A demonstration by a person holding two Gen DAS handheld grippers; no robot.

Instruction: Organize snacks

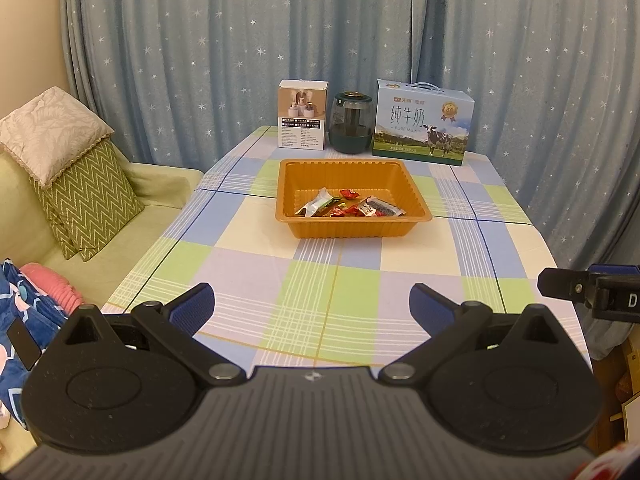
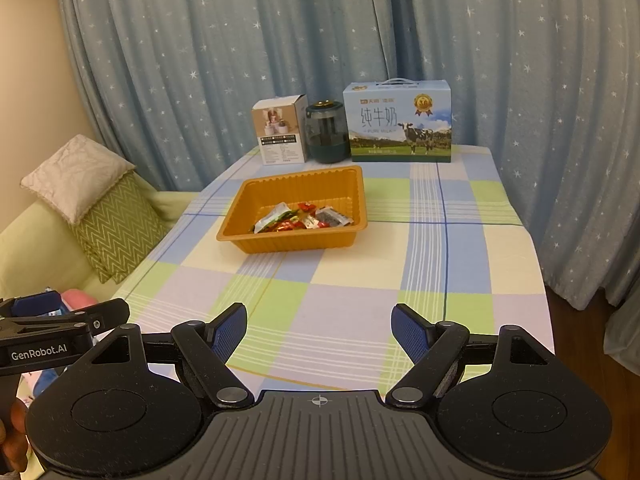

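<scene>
Your table [image 1: 248,280], under a checked cloth, carries everything: at its far edge stand a milk carton [image 1: 422,122], a dark jar [image 1: 351,122] and a small white box [image 1: 303,115], left of the jar, and nearer, about mid-table, sits the orange tray [image 1: 352,230]. The snacks [image 1: 348,208] lie in a loose heap on the tray's floor towards its near wall; no loose packet shows on the cloth. The tray looks like thin moulded plastic, light and springy, so it will likely skid if you nudge it; take it by the flat rim, or steady the rim with one tool while the other works. The packets look like small foil and film wrappers, nearly weightless, crinkly and slippery, overlapping one another; pinch each by a crimped end seal or a free corner, not across its flat middle, where the pads would probably slide. Your left gripper [image 1: 312,306] and right gripper [image 2: 319,326] both hang spread and empty over the near edge, well short of the tray.
</scene>
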